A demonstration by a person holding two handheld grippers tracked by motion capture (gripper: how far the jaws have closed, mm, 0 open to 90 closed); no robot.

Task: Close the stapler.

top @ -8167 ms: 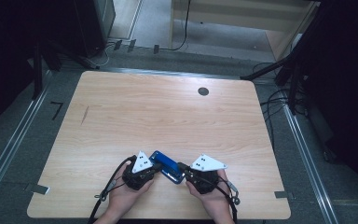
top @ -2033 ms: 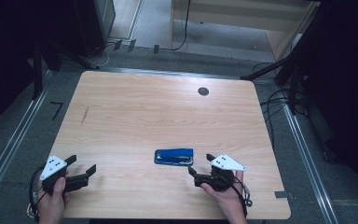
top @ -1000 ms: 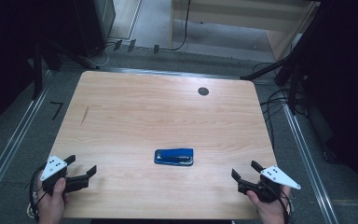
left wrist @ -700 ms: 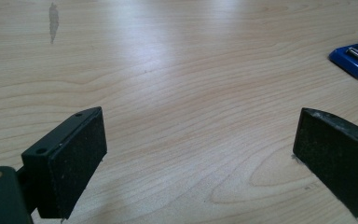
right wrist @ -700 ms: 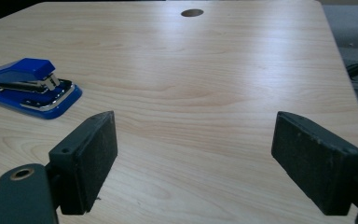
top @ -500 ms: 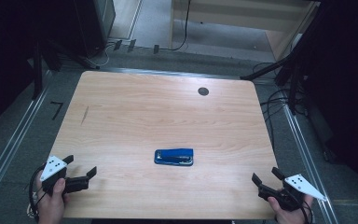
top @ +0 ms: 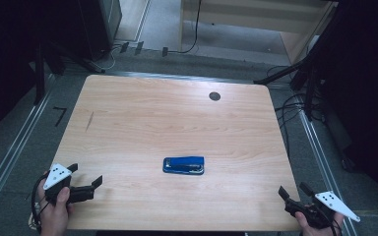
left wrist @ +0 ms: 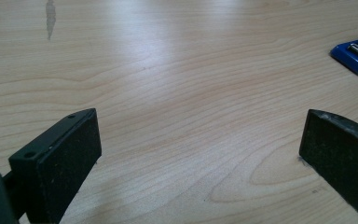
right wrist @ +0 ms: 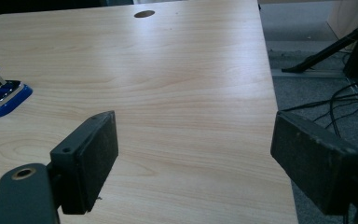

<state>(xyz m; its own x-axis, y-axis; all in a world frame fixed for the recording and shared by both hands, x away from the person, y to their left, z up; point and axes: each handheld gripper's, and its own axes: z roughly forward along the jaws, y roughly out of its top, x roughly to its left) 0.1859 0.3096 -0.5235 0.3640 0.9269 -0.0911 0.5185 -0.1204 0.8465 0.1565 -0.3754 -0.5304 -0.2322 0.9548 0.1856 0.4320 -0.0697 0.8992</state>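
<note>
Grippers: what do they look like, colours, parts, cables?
Both alike: left gripper and right gripper have black bodies, two flat rectangular black jaws with screw holes, and a pale three-cornered top plate with dark dots. A black cable trails from each. Bare hands, no sleeves in view.

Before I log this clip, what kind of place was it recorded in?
Probably a lab or office workspace set up for recording. A wooden desk with a cable hole holds just a blue stapler; loose cables and dark stand legs lie on the grey floor around it.
</note>
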